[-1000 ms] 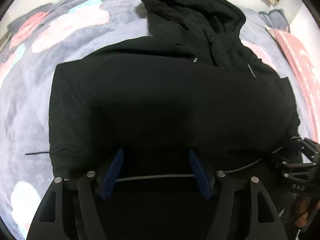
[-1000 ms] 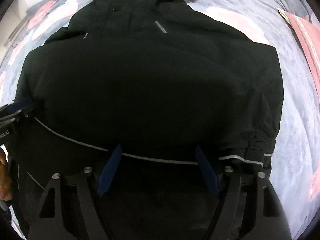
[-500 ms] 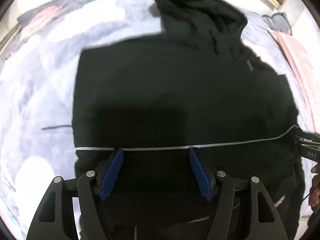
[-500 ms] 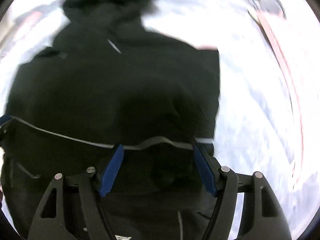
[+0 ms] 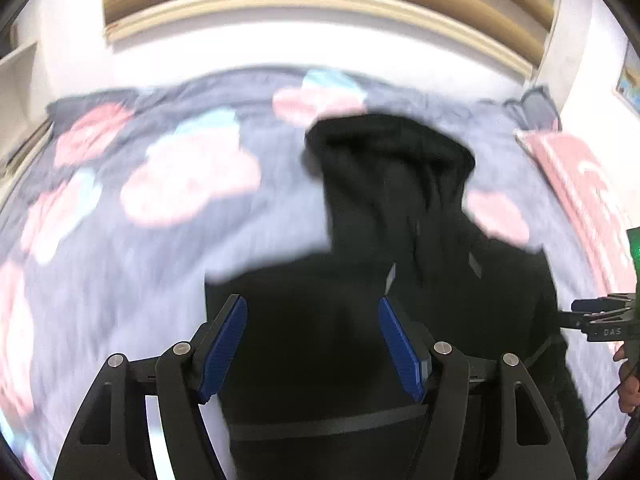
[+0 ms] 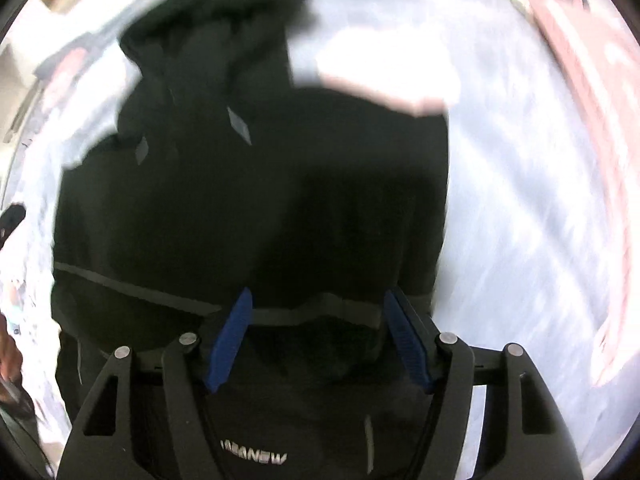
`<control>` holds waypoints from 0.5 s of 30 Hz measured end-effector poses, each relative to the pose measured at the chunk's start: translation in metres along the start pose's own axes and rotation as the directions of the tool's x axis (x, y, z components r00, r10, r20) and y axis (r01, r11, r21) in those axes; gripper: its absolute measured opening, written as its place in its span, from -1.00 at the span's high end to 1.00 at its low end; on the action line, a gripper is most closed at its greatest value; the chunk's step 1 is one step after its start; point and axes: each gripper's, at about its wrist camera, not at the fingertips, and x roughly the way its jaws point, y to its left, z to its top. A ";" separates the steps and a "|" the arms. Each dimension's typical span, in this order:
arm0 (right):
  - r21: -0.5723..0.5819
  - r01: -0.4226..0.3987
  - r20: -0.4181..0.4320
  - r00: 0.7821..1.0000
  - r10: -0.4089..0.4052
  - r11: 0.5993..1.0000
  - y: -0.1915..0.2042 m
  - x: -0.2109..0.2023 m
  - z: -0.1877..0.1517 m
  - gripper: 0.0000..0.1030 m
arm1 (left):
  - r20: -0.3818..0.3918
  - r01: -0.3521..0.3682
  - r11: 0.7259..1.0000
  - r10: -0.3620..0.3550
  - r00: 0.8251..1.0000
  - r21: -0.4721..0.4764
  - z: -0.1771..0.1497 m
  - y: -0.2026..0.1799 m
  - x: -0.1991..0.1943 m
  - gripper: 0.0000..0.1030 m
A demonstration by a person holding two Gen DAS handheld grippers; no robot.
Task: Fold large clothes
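Bed blanket (image 5: 120,264), grey w/ pink and pale-blue blotches, fills upper left and centre of left view. Black hooded jacket (image 5: 400,240) lies on it, hood toward top of frame, body running to bottom centre; pale piping crosses it low in both views. Left gripper (image 5: 313,344): blue pads spread wide, jacket fabric betw. them; whether pads press it cannot be told. Right gripper (image 6: 316,338): jaws spread, hem fold betw. pads, contact unclear. Writing: inverted white brand print on jacket, bottom centre of right view, blurred; "DAS" on right gripper at right edge of left view.
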 end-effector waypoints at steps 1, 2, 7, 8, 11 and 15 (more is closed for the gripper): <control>0.001 -0.007 0.035 0.999 0.007 1.000 0.000 -0.005 0.016 -0.39 | 0.011 -0.007 1.000 0.008 1.000 -0.006 0.015 0.000 0.007 -0.35; 0.008 -0.011 0.072 0.997 0.010 1.000 -0.001 -0.010 0.036 -0.39 | 0.019 -0.016 1.000 0.016 1.000 -0.013 0.028 -0.001 0.015 -0.35; 0.060 -0.030 0.162 0.987 0.020 0.998 -0.011 0.006 0.133 -0.24 | 0.013 0.006 0.999 -0.005 1.000 -0.046 0.087 0.000 0.075 -0.35; 0.087 -0.078 0.164 0.985 0.063 0.993 -0.014 0.014 0.151 -0.24 | 0.001 0.011 0.999 -0.011 1.000 -0.051 0.100 -0.003 0.095 -0.35; 0.126 -0.115 0.180 0.979 0.091 0.985 -0.019 0.045 0.187 -0.23 | -0.037 0.027 0.999 -0.028 0.999 -0.048 0.120 -0.010 0.134 -0.35; 0.150 -0.118 0.160 0.983 0.094 0.982 -0.010 0.094 0.219 -0.23 | -0.068 0.011 0.999 -0.013 0.998 -0.037 0.132 -0.014 0.181 -0.35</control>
